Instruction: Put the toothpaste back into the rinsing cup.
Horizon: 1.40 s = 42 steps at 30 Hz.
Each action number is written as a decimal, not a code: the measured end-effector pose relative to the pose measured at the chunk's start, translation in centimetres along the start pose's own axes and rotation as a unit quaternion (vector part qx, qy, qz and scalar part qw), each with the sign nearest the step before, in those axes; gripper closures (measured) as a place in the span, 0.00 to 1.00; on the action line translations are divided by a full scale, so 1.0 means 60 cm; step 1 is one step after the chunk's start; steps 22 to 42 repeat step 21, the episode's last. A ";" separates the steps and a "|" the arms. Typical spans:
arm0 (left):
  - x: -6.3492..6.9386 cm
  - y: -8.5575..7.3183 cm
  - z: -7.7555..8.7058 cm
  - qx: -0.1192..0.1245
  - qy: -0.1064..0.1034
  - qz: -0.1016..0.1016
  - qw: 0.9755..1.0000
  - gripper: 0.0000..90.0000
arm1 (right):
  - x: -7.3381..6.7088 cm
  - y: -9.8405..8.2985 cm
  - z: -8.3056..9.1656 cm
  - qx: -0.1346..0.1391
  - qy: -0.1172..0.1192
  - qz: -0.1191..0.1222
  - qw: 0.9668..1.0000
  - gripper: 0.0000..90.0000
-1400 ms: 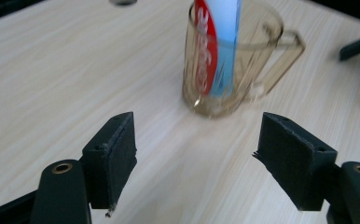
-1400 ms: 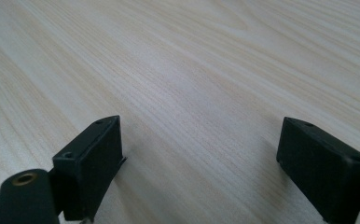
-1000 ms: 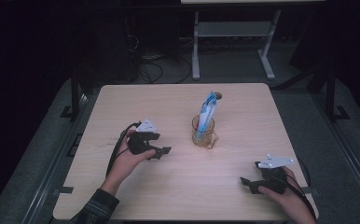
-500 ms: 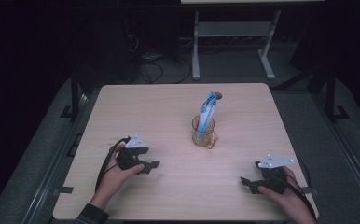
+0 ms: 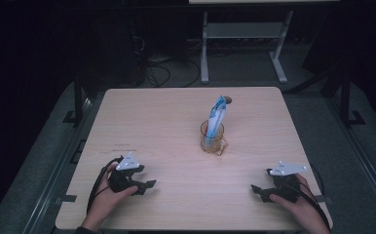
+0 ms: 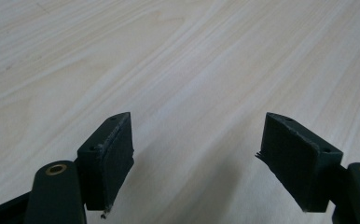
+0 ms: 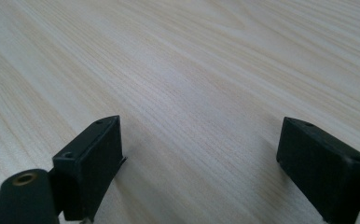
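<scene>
My left tool lies low in my left hand, jaws wide apart. My right tool sits in my right hand, jaws wide apart too.

One glass mug stands on the table, holding one blue packet. Two grippers: left gripper, right gripper.

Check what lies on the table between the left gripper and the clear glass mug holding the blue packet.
Nothing: in the high view, bare light wood table runs from the open left gripper to the clear glass mug with its blue packet.
</scene>
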<state>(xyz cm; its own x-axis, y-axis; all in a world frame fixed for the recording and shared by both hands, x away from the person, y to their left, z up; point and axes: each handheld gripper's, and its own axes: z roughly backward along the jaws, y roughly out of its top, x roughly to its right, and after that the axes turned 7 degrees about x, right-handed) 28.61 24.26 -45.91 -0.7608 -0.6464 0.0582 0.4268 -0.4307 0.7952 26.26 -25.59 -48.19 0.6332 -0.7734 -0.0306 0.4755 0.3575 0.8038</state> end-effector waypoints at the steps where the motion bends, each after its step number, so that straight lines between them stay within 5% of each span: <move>1: 0.000 -0.004 0.002 0.003 -0.001 0.000 1.000 0.27 | 0.000 0.000 0.000 0.000 0.000 0.000 1.000 0.15; 15: -0.002 -0.033 0.009 0.003 0.013 -0.006 1.000 0.22 | 0.000 0.000 0.000 0.000 -0.001 -0.001 1.000 0.15; 18: -0.001 -0.040 0.009 0.011 0.019 -0.021 1.000 0.20 | 0.000 0.000 0.000 0.000 -0.001 -0.002 1.000 0.15; 42: -0.001 -0.041 0.010 0.007 0.023 -0.023 0.999 0.19 | 0.000 0.000 0.000 0.000 -0.001 -0.002 1.000 0.15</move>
